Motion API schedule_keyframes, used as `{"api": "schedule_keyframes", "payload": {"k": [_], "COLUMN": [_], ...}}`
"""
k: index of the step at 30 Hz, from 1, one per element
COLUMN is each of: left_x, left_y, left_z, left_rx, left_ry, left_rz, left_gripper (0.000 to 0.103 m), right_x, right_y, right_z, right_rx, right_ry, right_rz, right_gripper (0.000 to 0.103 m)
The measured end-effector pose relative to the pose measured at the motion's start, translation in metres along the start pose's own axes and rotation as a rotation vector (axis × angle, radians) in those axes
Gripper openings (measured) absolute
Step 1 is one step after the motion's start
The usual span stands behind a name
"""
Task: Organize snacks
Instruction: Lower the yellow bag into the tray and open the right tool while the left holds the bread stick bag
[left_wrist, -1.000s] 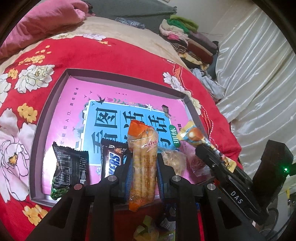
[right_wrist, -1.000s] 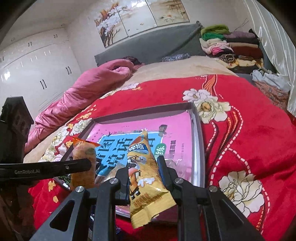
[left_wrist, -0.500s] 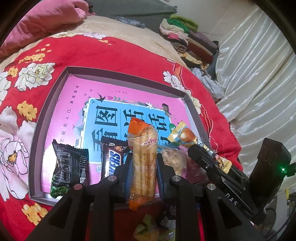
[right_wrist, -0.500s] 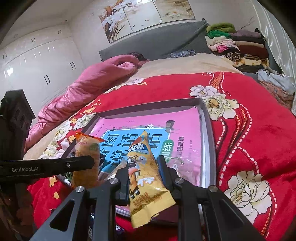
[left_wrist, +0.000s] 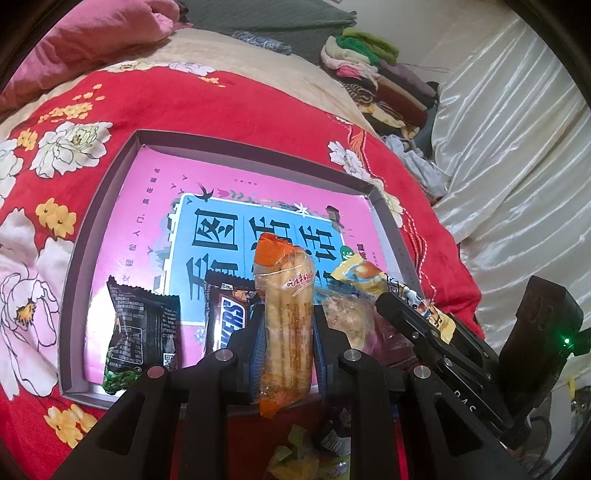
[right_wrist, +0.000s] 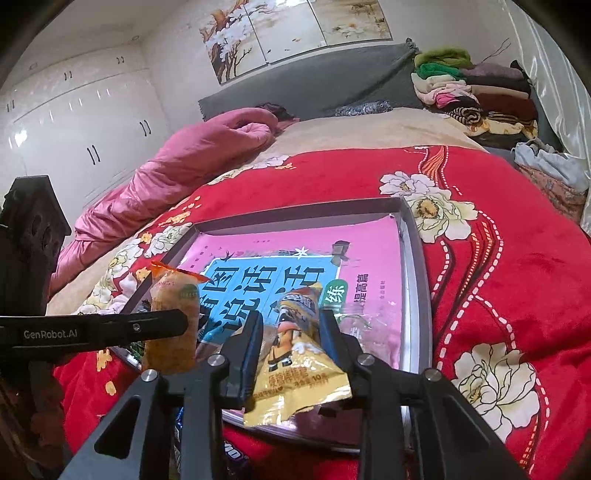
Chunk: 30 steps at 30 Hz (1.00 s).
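Left wrist view: the left gripper (left_wrist: 284, 332) stays clamped on an orange-capped sausage pack (left_wrist: 286, 314), upright over the near edge of the shallow box (left_wrist: 92, 229) on the red floral blanket (left_wrist: 155, 96). A black snack packet (left_wrist: 142, 336) lies in the box's near left corner, a Snickers bar (left_wrist: 225, 310) just beside it, as before. The right gripper (left_wrist: 413, 325) with its yellow snack packet (left_wrist: 369, 275) now sits lower, nearer the box's near right corner.

Right wrist view: the right gripper (right_wrist: 291, 332) is over the box's near edge, its jaws opening; the yellow packet (right_wrist: 295, 350) sits between them, tilted more than a second ago.
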<state>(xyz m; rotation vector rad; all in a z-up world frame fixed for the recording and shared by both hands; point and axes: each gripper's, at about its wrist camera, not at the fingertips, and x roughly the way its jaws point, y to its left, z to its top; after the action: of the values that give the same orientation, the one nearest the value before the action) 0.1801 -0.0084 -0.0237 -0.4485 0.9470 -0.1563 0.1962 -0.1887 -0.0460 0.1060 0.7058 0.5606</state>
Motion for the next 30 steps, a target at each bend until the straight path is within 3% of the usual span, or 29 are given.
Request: {"api": "schedule_keyframes", "payload": {"k": [18,30], "left_x": [0.001,0.000], "left_y": [0.004,0.003], "left_z": [0.001,0.001], "left_rx": [-0.015,-0.008], "left_ry": [0.011,0.012], "left_rz": [0.001,0.008], "left_gripper": [0.025,0.035], "right_x": [-0.013,-0.021], "right_y": [-0.005,-0.005], "right_z": [0.007,0.010], "right_rx": [0.022,0.023], "right_ry": [-0.052,-0.078], "right_rz": [-0.003,0.003], "right_gripper": [0.037,0.043]}}
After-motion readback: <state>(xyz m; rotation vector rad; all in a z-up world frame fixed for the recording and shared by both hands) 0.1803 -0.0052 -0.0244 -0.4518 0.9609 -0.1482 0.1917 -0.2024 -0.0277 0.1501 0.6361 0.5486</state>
